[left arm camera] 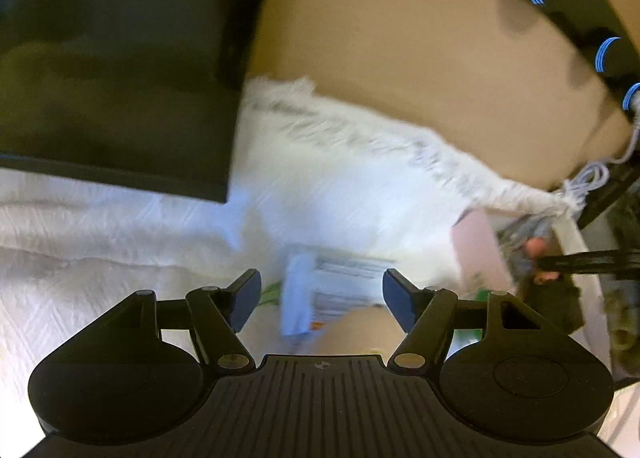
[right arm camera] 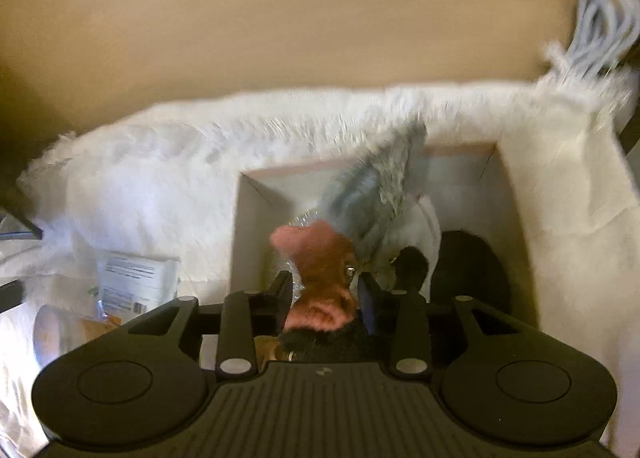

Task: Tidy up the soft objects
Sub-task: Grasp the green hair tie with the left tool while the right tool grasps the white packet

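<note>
My right gripper (right arm camera: 325,290) is shut on a pink fluffy soft toy (right arm camera: 320,258) and holds it over an open white box (right arm camera: 256,217). A grey furry piece (right arm camera: 372,185) rises from the box behind the toy, and a dark furry object (right arm camera: 472,270) lies in the box at the right. My left gripper (left arm camera: 320,298) is open and empty above a white bedspread (left arm camera: 80,258). In the left wrist view the pink toy (left arm camera: 536,248) and the grey fur (left arm camera: 524,225) show at the far right, blurred.
A white fluffy rug or pillow (right arm camera: 160,185) lies behind the box, against a tan wall (right arm camera: 280,17). A labelled white packet (left arm camera: 344,286) and a blue cloth (left arm camera: 298,298) lie below the left gripper. A black box (left arm camera: 112,57) stands at the left. A white cord (right arm camera: 600,29) hangs at the right.
</note>
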`<move>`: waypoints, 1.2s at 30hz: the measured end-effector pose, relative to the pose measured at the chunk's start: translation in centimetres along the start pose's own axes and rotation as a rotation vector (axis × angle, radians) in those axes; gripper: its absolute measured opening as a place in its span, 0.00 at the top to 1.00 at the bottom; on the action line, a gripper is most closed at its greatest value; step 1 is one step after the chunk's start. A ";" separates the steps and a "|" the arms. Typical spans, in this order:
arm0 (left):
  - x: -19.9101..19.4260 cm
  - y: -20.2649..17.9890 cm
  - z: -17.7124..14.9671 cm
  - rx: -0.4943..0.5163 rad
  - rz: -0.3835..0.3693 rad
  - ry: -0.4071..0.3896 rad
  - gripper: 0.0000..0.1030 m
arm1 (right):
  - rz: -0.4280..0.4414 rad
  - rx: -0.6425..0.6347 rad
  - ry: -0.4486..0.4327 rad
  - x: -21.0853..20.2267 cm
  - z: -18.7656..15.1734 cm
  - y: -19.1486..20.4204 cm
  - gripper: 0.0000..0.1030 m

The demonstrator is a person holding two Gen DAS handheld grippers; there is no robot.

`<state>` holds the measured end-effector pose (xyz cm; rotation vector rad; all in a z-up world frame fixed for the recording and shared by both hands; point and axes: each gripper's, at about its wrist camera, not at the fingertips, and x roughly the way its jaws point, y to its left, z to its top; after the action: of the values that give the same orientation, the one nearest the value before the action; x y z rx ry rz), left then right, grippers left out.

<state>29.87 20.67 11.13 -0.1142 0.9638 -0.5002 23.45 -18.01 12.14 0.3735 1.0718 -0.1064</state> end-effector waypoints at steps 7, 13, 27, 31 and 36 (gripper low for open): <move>3.1 2.6 -0.7 -0.077 -0.075 0.005 0.30 | -0.042 -0.151 -0.161 -6.8 -1.6 2.5 0.44; 3.0 4.2 -2.1 -0.008 -0.109 -0.087 0.30 | -0.085 -0.247 -0.171 -7.2 -2.0 6.1 0.44; 6.7 5.5 -0.4 0.318 -0.089 0.066 0.47 | 0.017 -0.440 -0.008 1.6 0.1 16.3 0.44; 8.0 4.7 0.5 0.380 -0.104 0.131 0.46 | 0.026 -0.465 0.019 3.4 0.6 17.4 0.44; 7.8 2.9 0.6 0.492 -0.034 0.141 0.53 | 0.047 -0.459 0.118 6.3 1.7 19.0 0.44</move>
<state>35.02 19.60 4.62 0.3520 0.9510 -0.7705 32.94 -0.29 12.02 -0.0106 1.1660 0.2044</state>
